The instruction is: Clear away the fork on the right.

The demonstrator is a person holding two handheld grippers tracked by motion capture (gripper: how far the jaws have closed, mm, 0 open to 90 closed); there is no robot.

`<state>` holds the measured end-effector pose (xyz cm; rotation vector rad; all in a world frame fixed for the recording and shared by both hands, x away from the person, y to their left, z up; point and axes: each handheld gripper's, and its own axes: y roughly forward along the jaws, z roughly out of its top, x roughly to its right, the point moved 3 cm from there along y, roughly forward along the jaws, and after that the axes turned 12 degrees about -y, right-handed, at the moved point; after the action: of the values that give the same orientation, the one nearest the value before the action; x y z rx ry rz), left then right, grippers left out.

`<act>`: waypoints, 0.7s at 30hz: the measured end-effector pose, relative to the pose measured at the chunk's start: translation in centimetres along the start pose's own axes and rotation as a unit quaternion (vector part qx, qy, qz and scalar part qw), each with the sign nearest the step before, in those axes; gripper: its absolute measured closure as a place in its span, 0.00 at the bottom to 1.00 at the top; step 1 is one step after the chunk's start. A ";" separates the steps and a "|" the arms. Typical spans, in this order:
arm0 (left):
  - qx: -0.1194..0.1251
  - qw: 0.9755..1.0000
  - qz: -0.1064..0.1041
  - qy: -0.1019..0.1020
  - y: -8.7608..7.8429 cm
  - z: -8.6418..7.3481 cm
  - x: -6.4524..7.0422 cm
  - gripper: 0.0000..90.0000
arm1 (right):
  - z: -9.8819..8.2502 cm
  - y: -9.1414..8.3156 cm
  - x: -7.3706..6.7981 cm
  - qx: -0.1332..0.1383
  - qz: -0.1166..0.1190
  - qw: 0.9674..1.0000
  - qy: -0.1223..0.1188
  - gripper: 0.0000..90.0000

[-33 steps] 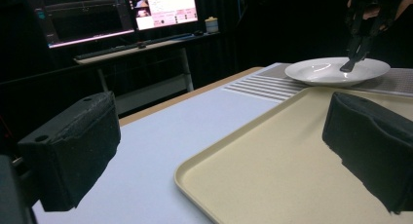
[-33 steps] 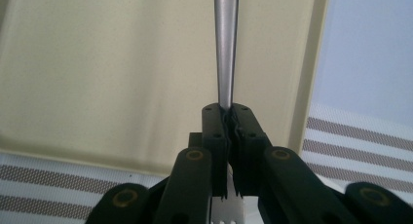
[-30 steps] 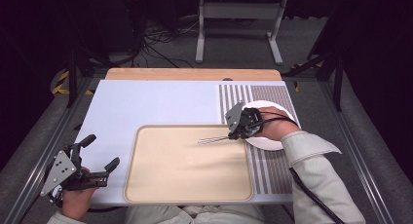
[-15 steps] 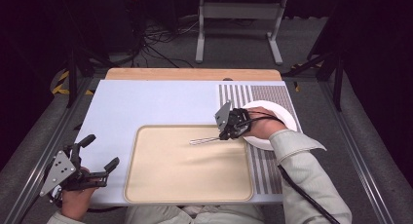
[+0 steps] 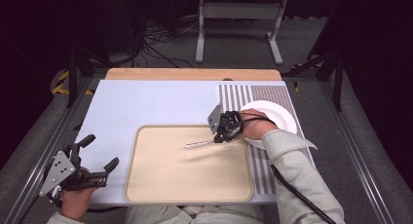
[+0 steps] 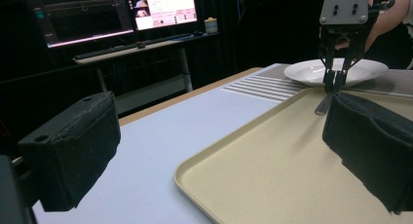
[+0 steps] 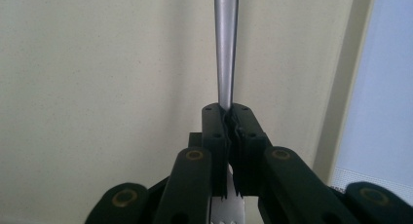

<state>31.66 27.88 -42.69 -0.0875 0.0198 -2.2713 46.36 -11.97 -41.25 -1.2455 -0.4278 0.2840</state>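
My right gripper (image 5: 221, 136) is shut on a metal fork (image 5: 198, 144), which sticks out to the left, low over the beige tray (image 5: 185, 185). In the right gripper view the jaws pinch the fork (image 7: 226, 48) at its neck; the handle points away over the tray (image 7: 97, 63) and the tines show beneath the jaws. A white plate (image 5: 275, 114) lies just right of that hand on the striped mat. My left gripper (image 5: 102, 151) stands open with nothing between its jaws at the table's front left corner. The left gripper view shows the right gripper (image 6: 336, 83) holding the fork (image 6: 323, 105) before the plate (image 6: 311, 72).
A pale blue mat (image 5: 146, 107) covers the table's left and middle, with a striped mat (image 5: 243, 95) at the right. A wooden edge (image 5: 190, 74) runs along the far side. Monitors on a desk (image 6: 146, 19) stand beyond the table.
My right gripper has carried the fork leftward from beside the plate to over the tray. The left gripper has stayed where it was.
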 end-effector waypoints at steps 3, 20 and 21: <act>0.000 1.000 0.000 0.000 0.0 0.0 0.0 0.01 | 0.0 0.5 0.0 -0.002 0.007 1.000 -0.001 0.95; 0.001 1.000 0.000 0.000 0.0 0.0 0.0 0.01 | -0.1 2.3 0.1 -0.008 0.030 1.000 0.006 0.95; 0.000 1.000 0.000 0.000 0.0 0.0 0.0 0.01 | -0.1 2.4 0.1 -0.008 0.029 1.000 0.006 0.95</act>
<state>31.66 27.88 -42.69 -0.0876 0.0201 -2.2709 46.55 -11.32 -43.55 -1.2754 -0.3836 0.3228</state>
